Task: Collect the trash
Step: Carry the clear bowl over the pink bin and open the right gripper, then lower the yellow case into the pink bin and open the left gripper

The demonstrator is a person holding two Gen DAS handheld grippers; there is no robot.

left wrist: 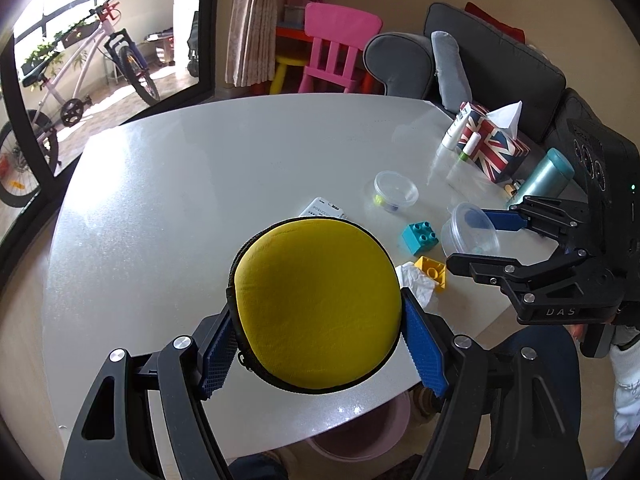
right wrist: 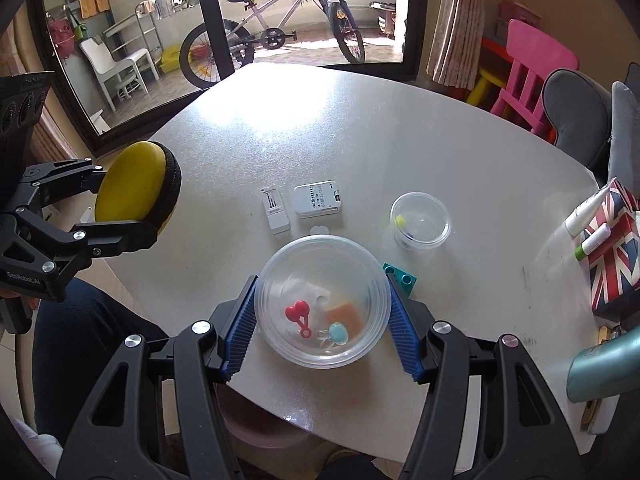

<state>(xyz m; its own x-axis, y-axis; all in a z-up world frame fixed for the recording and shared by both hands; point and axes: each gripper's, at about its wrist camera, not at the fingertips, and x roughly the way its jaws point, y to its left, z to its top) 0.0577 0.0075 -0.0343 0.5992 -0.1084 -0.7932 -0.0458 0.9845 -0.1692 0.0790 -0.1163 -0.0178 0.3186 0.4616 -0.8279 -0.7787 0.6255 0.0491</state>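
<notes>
My left gripper [left wrist: 318, 334] is shut on a round yellow zip case [left wrist: 318, 302], held above the near edge of the white table [left wrist: 200, 168]; the case also shows at the left of the right wrist view [right wrist: 134, 188]. My right gripper [right wrist: 322, 330] is shut on a clear plastic tub [right wrist: 324, 300] with small red, blue and orange bits inside; the tub also shows in the left wrist view [left wrist: 470, 232]. A crumpled white tissue [left wrist: 416, 280] lies beside a yellow brick [left wrist: 432, 272], partly hidden behind the case.
On the table are a teal brick [left wrist: 418, 236], a small clear tub [right wrist: 420, 220], two white devices [right wrist: 318, 200], a Union Jack tissue box [left wrist: 494, 146], tubes [right wrist: 586, 208] and a teal flask [left wrist: 544, 178]. A pink bin [left wrist: 360, 436] stands below the near edge.
</notes>
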